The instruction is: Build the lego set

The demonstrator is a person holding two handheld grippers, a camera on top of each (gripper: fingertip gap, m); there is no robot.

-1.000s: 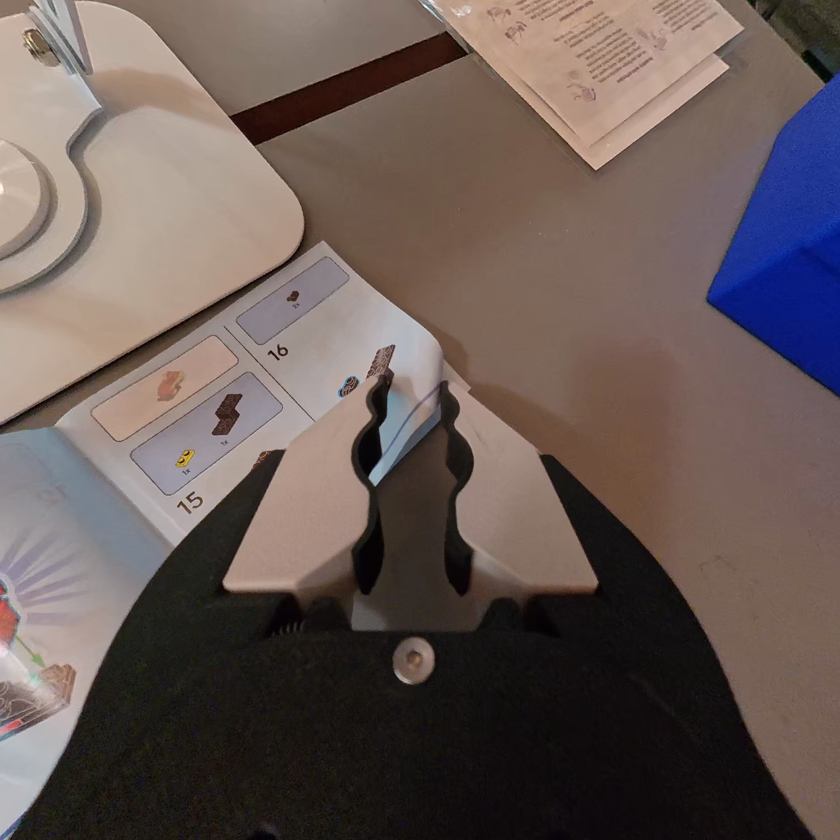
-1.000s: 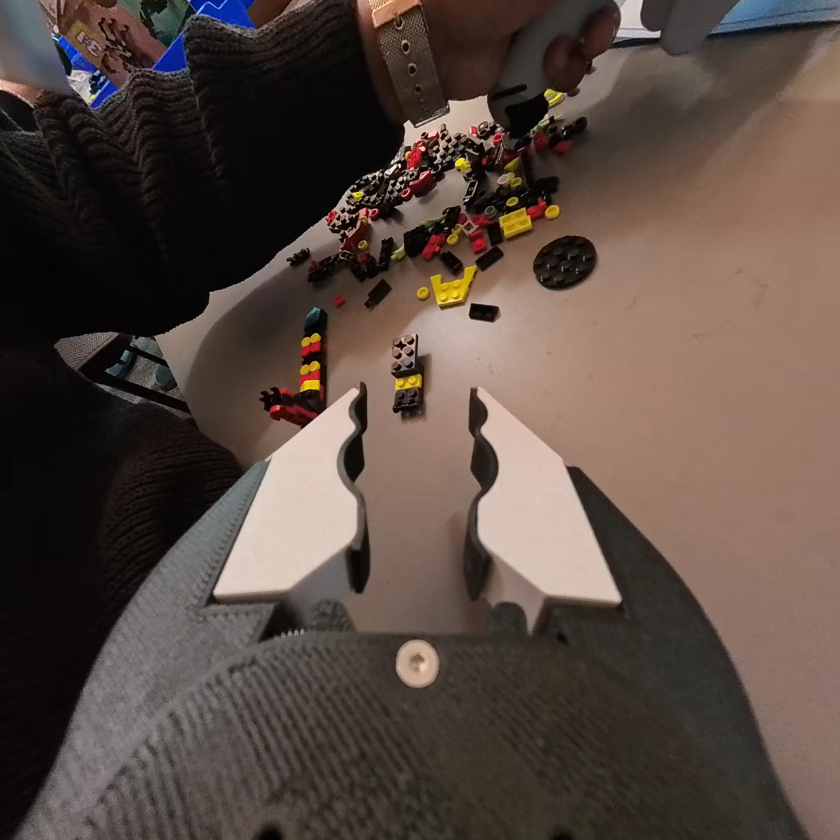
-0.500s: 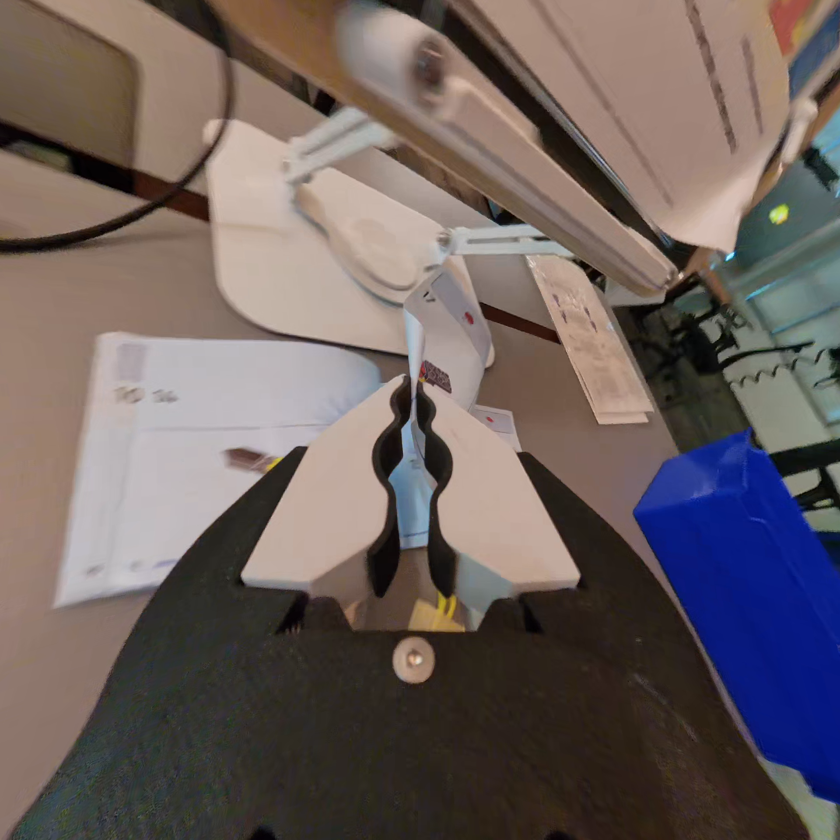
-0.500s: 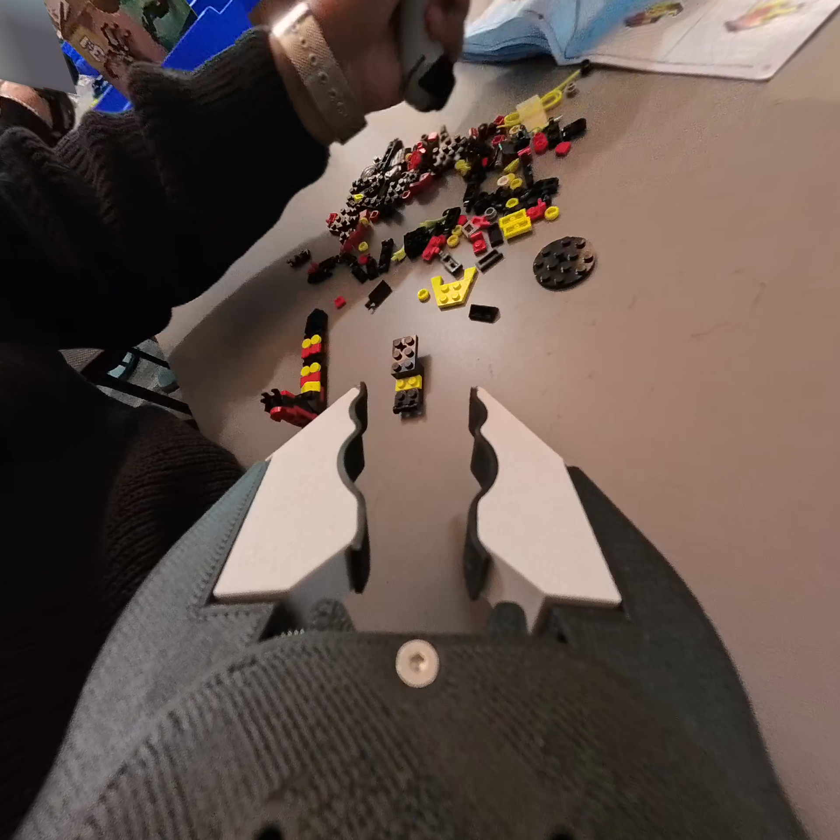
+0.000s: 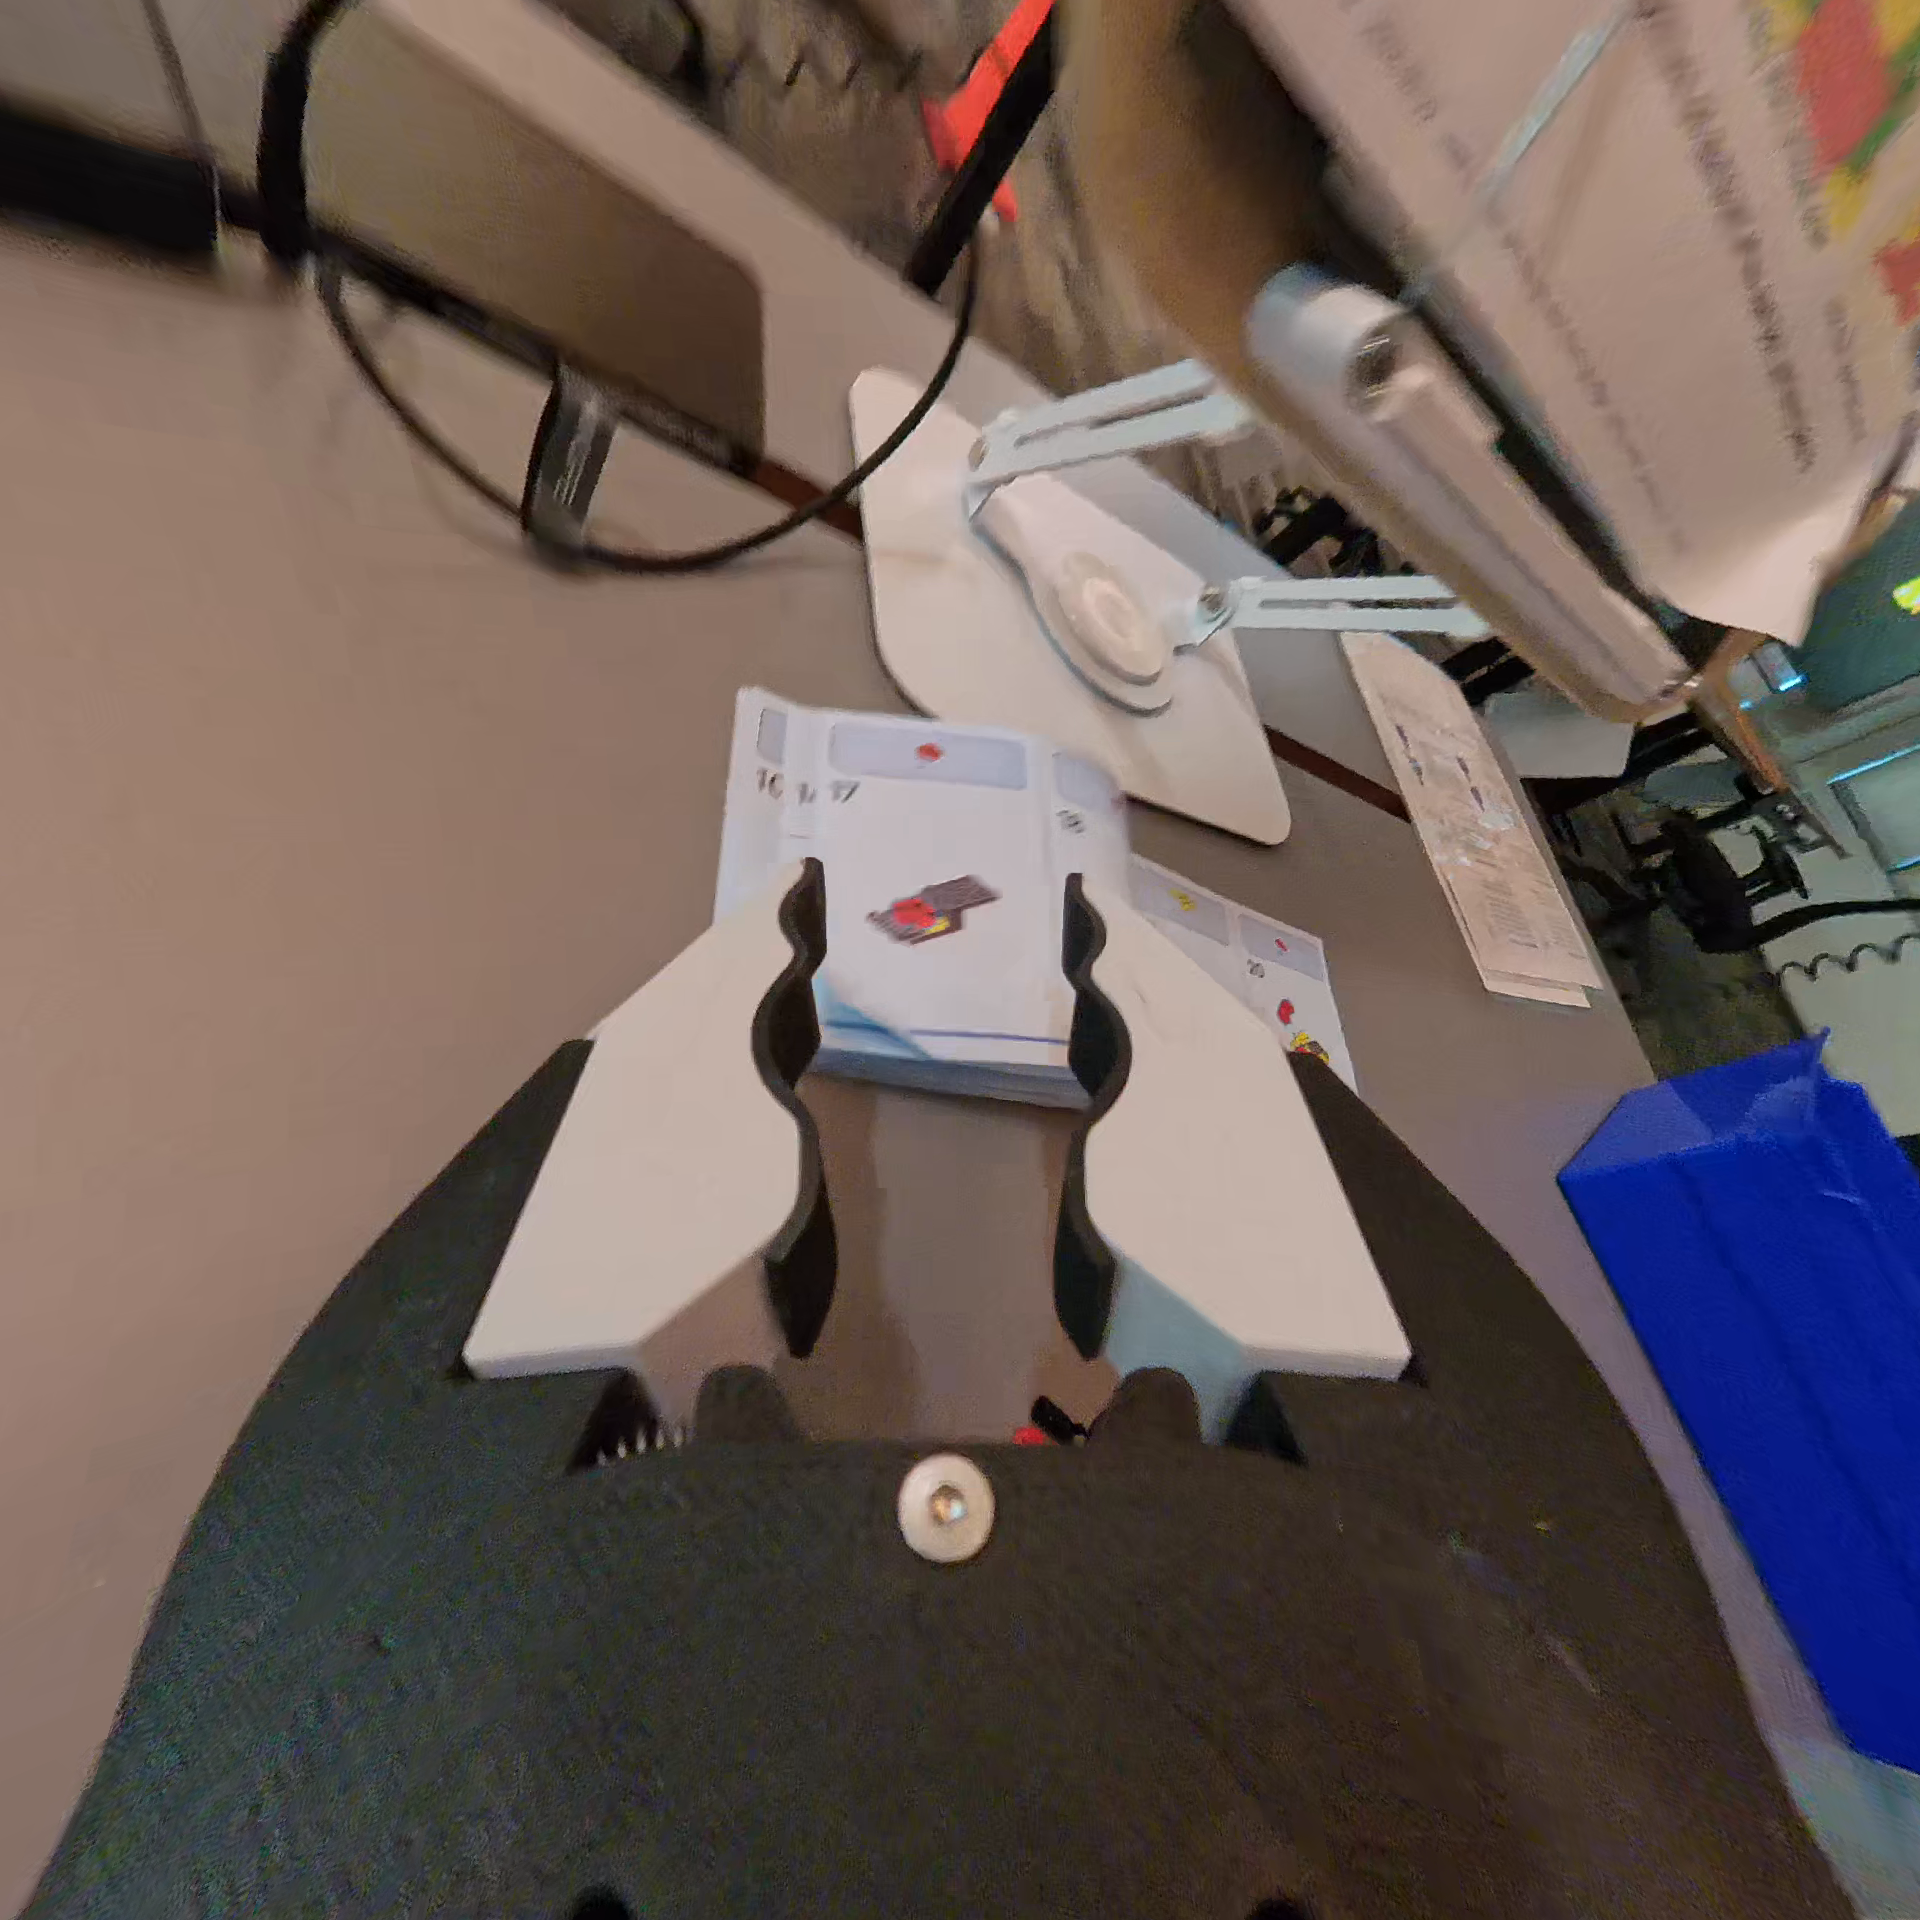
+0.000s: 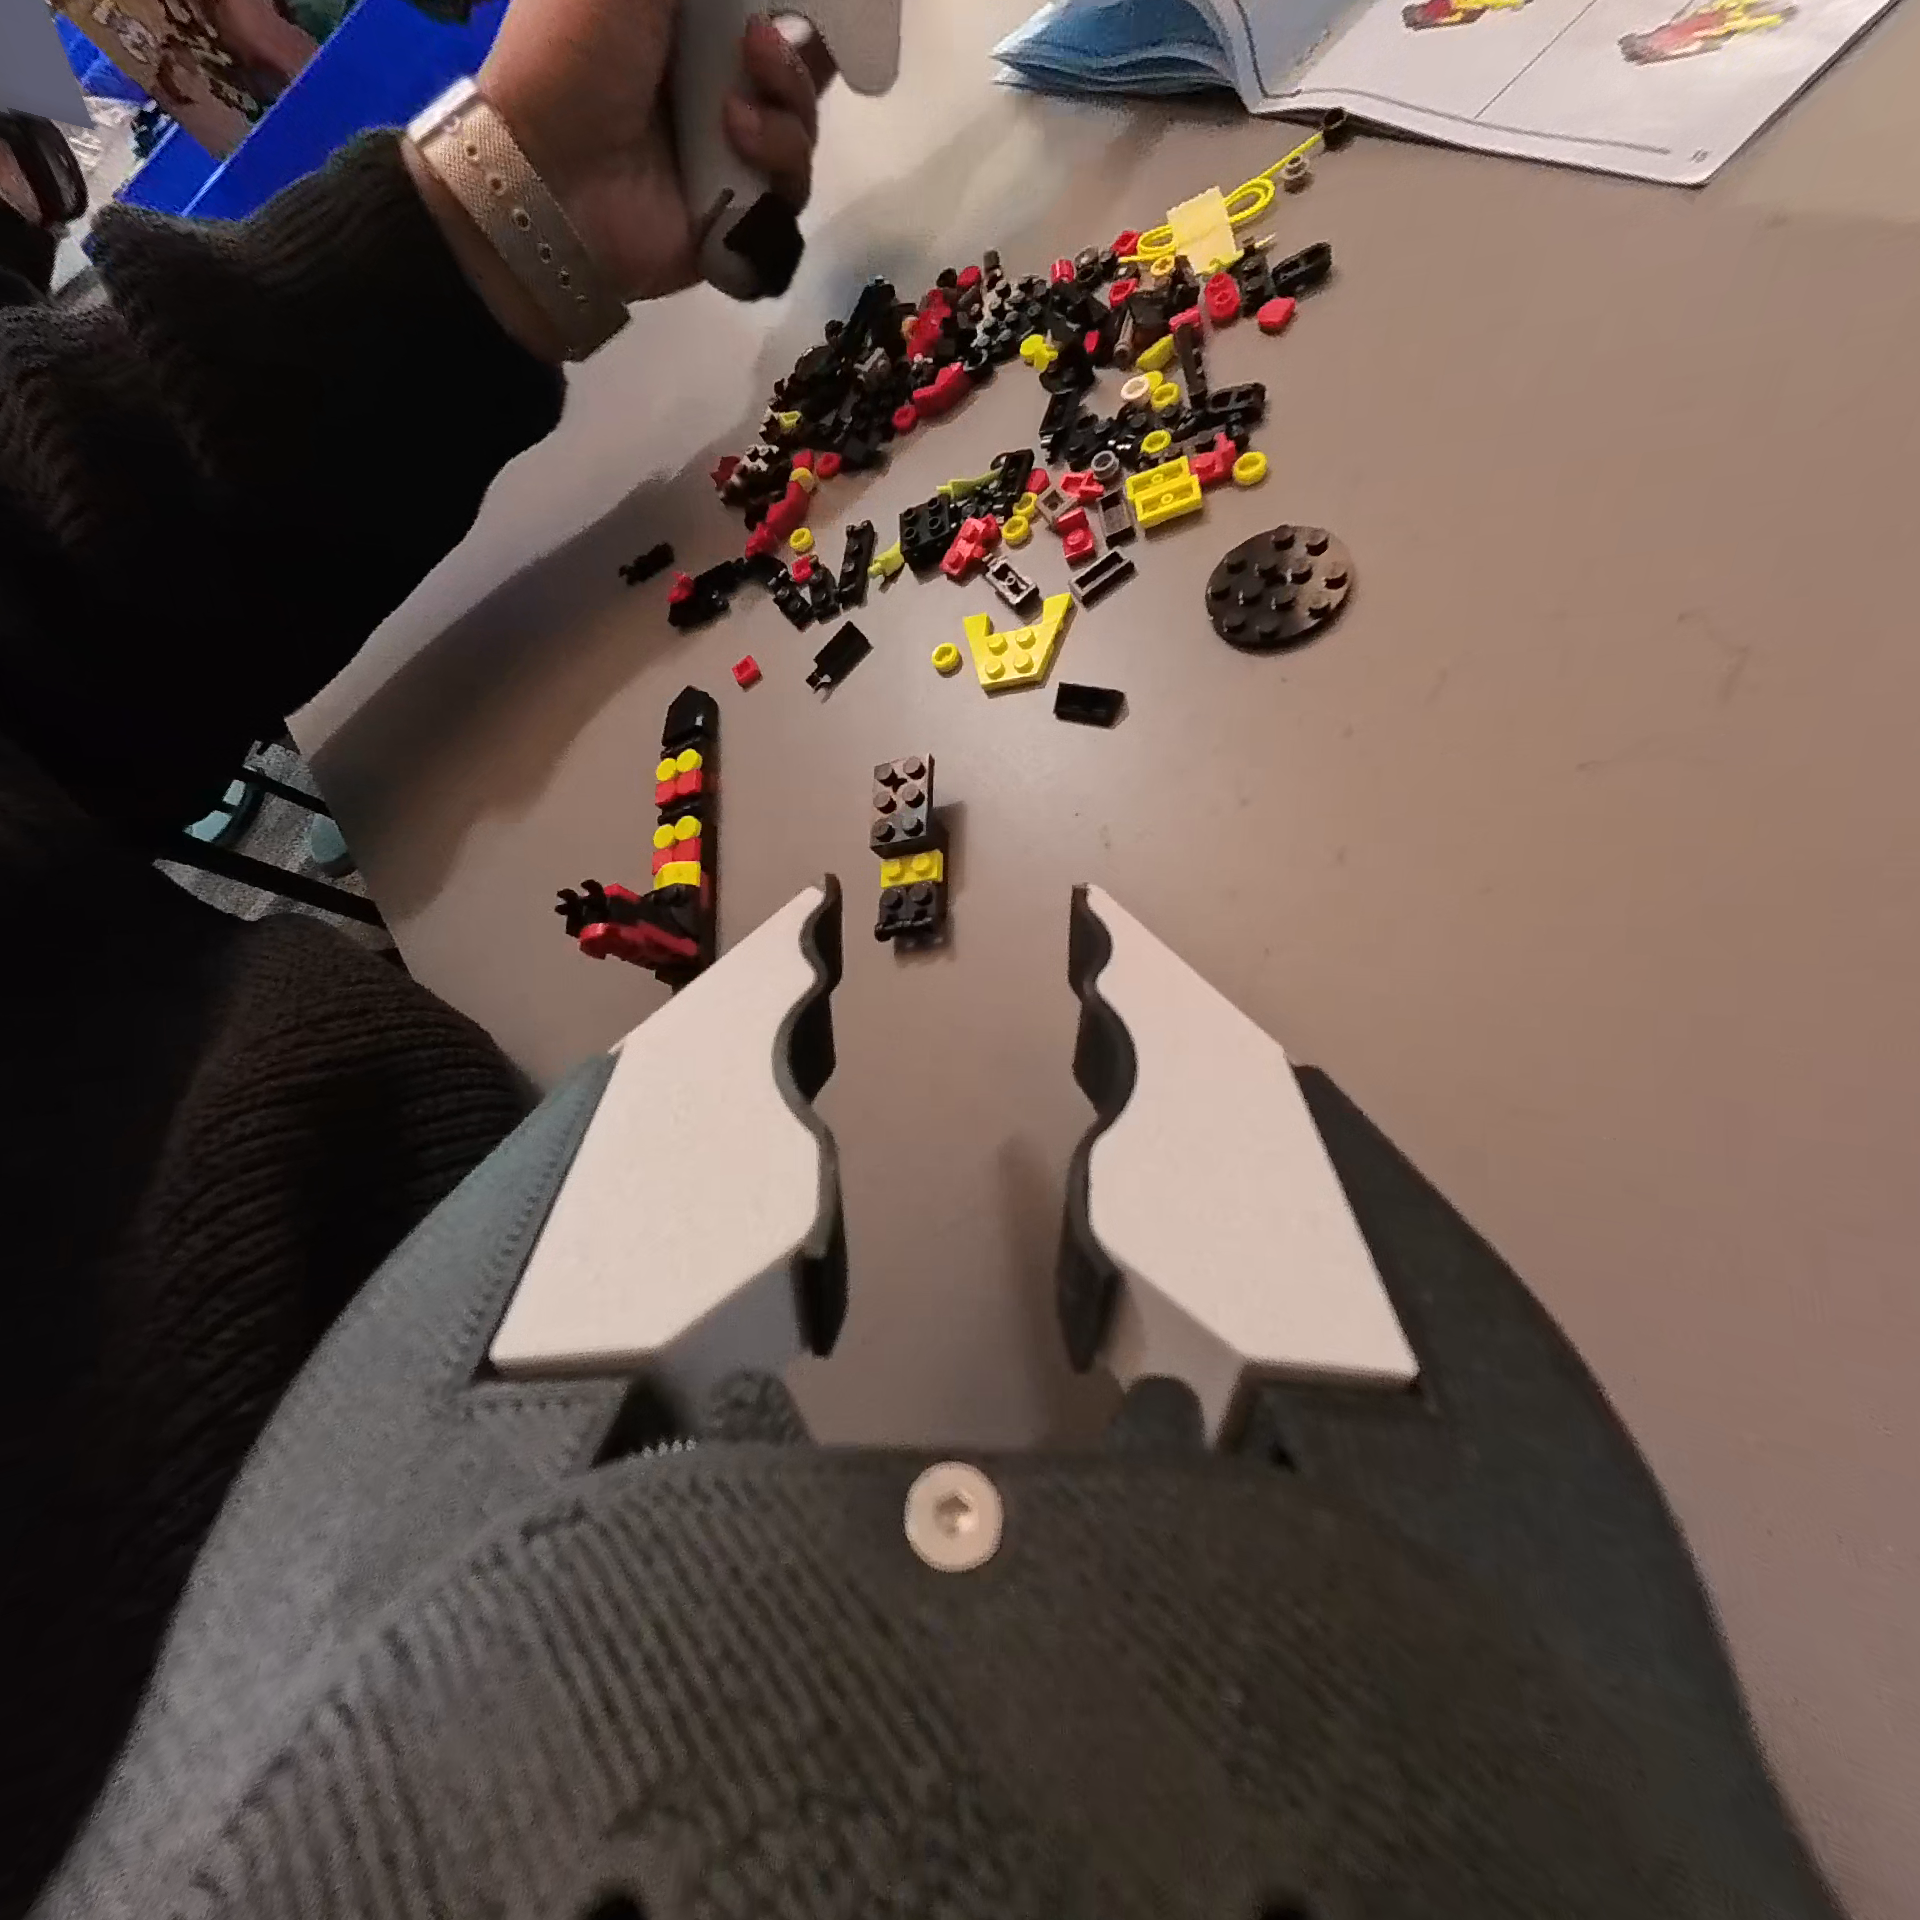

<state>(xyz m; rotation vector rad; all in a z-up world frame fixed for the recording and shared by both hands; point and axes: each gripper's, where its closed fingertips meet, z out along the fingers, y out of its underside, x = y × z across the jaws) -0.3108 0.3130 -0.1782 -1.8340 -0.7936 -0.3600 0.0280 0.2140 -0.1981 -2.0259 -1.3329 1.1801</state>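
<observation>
In the left wrist view my left gripper (image 5: 940, 883) is open and empty, just above the open instruction booklet (image 5: 925, 925) lying on the grey table. In the right wrist view my right gripper (image 6: 951, 904) is open and empty, low over the table. Just beyond its left fingertip lies a small black, brown and yellow assembly (image 6: 907, 852). A longer black, red and yellow assembly (image 6: 675, 831) lies to its left. A pile of loose bricks (image 6: 1039, 416) sits farther off, with a round black plate (image 6: 1280, 587) and a yellow wedge plate (image 6: 1016, 649). The booklet also shows at the top right (image 6: 1507, 73).
A white stand base (image 5: 1060, 634) with an arm stands behind the booklet. A blue bin (image 5: 1787, 1340) is at the right, paper sheets (image 5: 1475, 831) beyond, a black cable (image 5: 623, 488) at the back left. A hand in a dark sleeve (image 6: 675, 156) holds the other gripper over the pile. The left gripper is farther from the round black plate (image 6: 1280, 587), some 25 centimetres, than the right, some 9 centimetres.
My left gripper closed on a booklet page, lifted and turned it over, then opened and let it go; a new page lies flat. My right gripper has stayed still and open.
</observation>
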